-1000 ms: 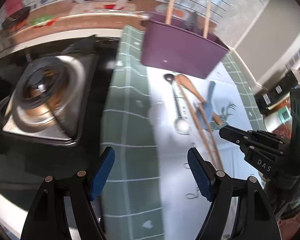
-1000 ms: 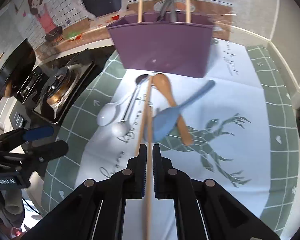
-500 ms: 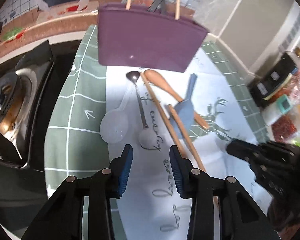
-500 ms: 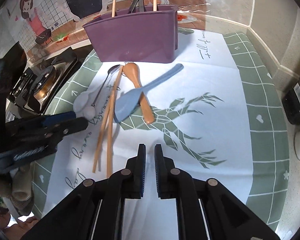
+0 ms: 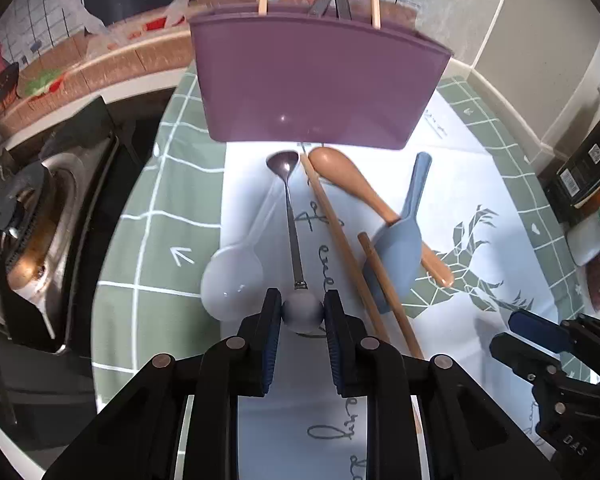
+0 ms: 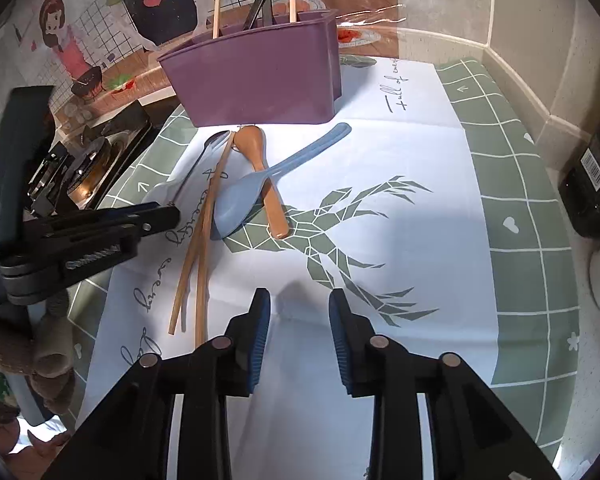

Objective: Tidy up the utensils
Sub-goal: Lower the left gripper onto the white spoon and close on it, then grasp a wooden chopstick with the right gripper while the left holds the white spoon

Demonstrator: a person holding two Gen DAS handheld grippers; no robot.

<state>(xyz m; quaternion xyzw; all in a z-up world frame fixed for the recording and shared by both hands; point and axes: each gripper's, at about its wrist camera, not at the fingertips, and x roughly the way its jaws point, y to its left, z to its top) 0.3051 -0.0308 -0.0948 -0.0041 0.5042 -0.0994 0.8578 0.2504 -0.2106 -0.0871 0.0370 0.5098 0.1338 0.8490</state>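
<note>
My left gripper (image 5: 302, 309) is closing on the round ball end of a metal spoon (image 5: 292, 224), and both pads touch the ball. The spoon lies on the white mat, its bowl toward the purple utensil holder (image 5: 316, 84). A white spoon (image 5: 232, 276) lies just left of it. To its right are two loose chopsticks (image 5: 340, 240), a wooden spoon (image 5: 352, 180) and a blue rice paddle (image 5: 396, 248). My right gripper (image 6: 298, 308) is opening over bare mat with nothing between its jaws. The chopsticks (image 6: 202, 236) lie to its left.
The holder (image 6: 256, 80) holds two upright chopsticks and dark tongs. A gas stove (image 5: 32, 240) sits left of the green grid mat (image 5: 156, 248). Dark bottles and packets (image 6: 596, 176) stand along the right wall. My left gripper (image 6: 168, 216) shows at the left of the right wrist view.
My left gripper swung from the stove side to over the mat and closed around the metal spoon's ball end. My right gripper let go of a chopstick, pulled back and opened.
</note>
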